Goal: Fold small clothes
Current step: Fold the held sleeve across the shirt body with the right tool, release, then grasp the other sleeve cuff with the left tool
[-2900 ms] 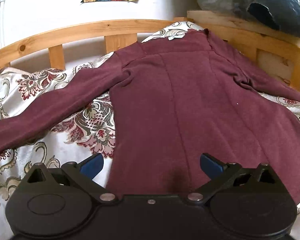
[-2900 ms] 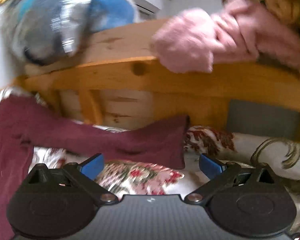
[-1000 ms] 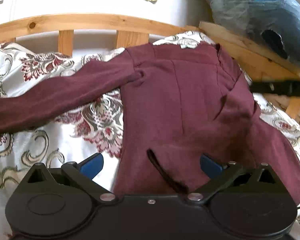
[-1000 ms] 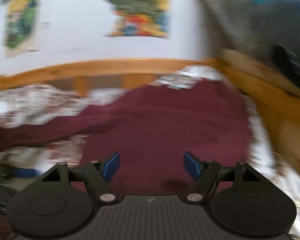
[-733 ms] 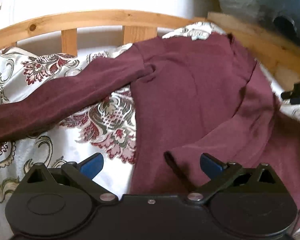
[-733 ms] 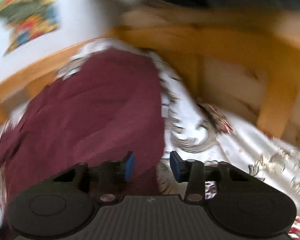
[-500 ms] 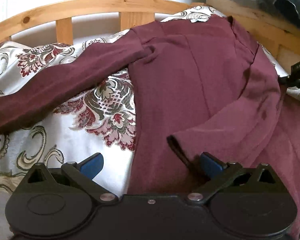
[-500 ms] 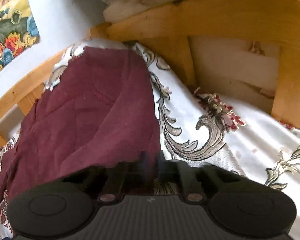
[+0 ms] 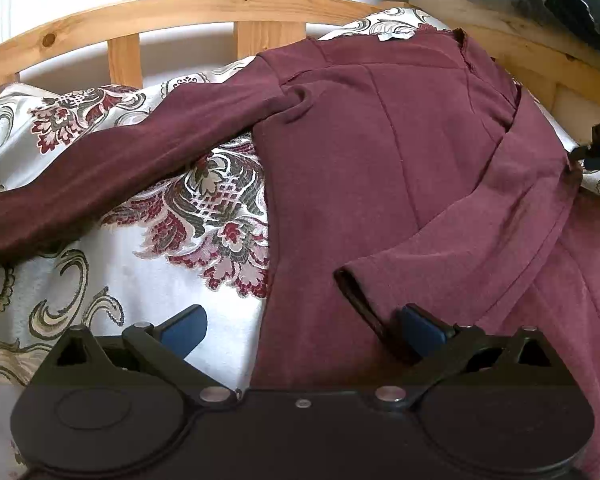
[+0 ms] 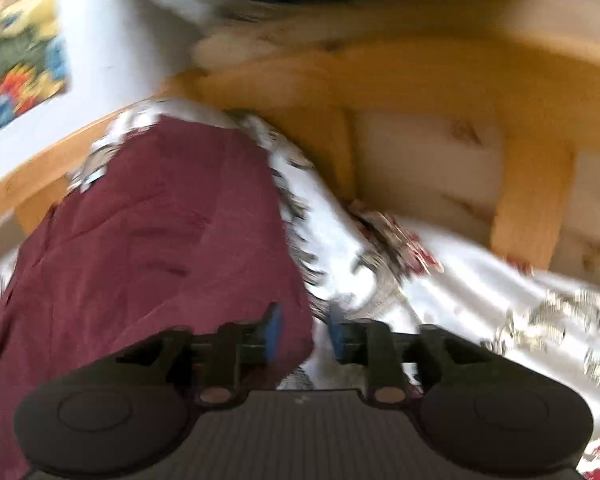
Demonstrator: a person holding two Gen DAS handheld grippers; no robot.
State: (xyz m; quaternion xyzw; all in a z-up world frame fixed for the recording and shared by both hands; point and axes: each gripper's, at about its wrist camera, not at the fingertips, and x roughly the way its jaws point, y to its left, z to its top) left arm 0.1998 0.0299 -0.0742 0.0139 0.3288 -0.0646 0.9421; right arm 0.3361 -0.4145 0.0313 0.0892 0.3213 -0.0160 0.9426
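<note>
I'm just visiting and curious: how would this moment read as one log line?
step: sleeves | maroon top: one sleeve folded across, other spread | left gripper: open | right gripper: jaws just opening, fold edge between | surface: floral bedspread

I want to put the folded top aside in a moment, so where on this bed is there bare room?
Bare floral bedspread lies below the outstretched sleeve, beside the maroon top. A second bare patch runs between the top's folded side and the wooden rail. The middle is crowded: the other sleeve lies folded across the body.

maroon top [image 9: 380, 168], white floral bedspread [image 9: 100, 272], seemingly pale wooden rail [image 9: 180, 12].
</note>
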